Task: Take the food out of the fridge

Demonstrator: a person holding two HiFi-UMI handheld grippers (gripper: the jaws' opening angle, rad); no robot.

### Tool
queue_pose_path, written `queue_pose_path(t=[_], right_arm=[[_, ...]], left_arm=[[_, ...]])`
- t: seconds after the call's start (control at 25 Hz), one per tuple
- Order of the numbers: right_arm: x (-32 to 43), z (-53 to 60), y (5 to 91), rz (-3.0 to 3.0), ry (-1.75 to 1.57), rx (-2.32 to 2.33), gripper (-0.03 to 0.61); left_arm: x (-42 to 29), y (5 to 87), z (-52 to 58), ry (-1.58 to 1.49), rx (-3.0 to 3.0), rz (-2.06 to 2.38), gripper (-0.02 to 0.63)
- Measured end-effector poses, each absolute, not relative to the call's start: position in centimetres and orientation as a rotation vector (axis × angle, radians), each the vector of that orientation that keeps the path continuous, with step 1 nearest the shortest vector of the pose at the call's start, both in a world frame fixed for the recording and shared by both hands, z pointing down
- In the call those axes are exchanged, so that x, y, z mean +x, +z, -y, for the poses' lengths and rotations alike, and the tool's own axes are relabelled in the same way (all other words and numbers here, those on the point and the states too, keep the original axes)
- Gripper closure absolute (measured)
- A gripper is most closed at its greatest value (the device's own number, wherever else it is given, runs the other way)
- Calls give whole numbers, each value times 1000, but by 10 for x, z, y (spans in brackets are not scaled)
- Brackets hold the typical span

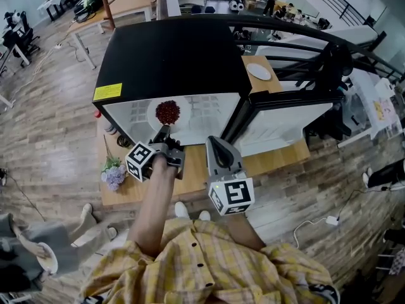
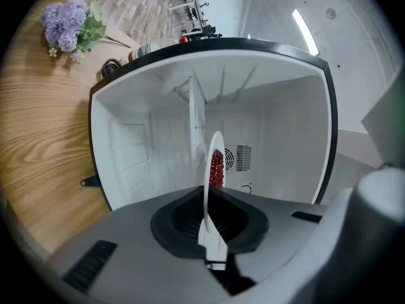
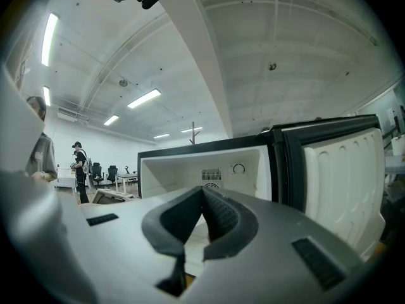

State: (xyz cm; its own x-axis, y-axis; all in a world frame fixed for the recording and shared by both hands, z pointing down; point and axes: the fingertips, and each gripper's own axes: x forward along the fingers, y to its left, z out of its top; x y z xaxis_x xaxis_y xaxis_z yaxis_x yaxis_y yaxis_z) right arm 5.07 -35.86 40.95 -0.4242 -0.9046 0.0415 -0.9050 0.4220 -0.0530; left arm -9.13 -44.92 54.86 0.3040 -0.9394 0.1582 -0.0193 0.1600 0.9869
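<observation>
1. Head view: a black fridge (image 1: 171,49) stands on a wooden table (image 1: 190,173) with its door (image 1: 285,116) swung open to the right. A white plate (image 1: 154,120) carrying a heap of dark red food (image 1: 168,112) lies inside the open compartment. The left gripper (image 1: 163,133) reaches in from the near side and meets the plate's near rim. The right gripper (image 1: 214,142) hangs just to the right of it, in front of the fridge opening and apart from the plate. Purple flowers (image 1: 114,173) lie at the table's near left corner, and a small plate (image 1: 258,71) sits at the far right, beyond the door.

2. Left gripper view: the jaws are pinched narrow on the plate's rim, which runs edge-on between the pads. The red heap shows beyond them, still framed by the fridge's white inner walls.

3. Right gripper view: the pads meet at their tips with nothing between them, so this tool is closed and empty. It faces the open fridge, with the door to the right. A person (image 3: 81,170) stands far off at the left.

4. Progress, as I judge it: the door is open and the hold on the plate is made. The food is not yet out. What is left is to draw the plate level out of the compartment and set it down on the table.
</observation>
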Motion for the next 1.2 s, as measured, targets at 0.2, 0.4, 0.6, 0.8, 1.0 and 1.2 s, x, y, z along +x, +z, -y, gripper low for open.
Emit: queue_pose_path(t=[0.2,0.4,0.6,0.8,1.0,1.2], right_arm=[[49,351,405,2661,96,1670,572],[48,343,402,2674,84,1660,572],[48,335,402,2703,118,1650,572],[47,326,400,2713,109,1635,572],[47,317,401,2717,122,1628,572],[46,309,404,2720,132,1618,572]], left_arm=[[-90,539,433,-888,1210,1033,597],[-86,530,417,-891,1220,1012,597],[-84,521,401,-895,1238,1011,597],[-82,520,382,-898,1232,1014,597],[-83,514,364,-910,1230,1009,598],[-82,505,344,-917,1230,1007,597]])
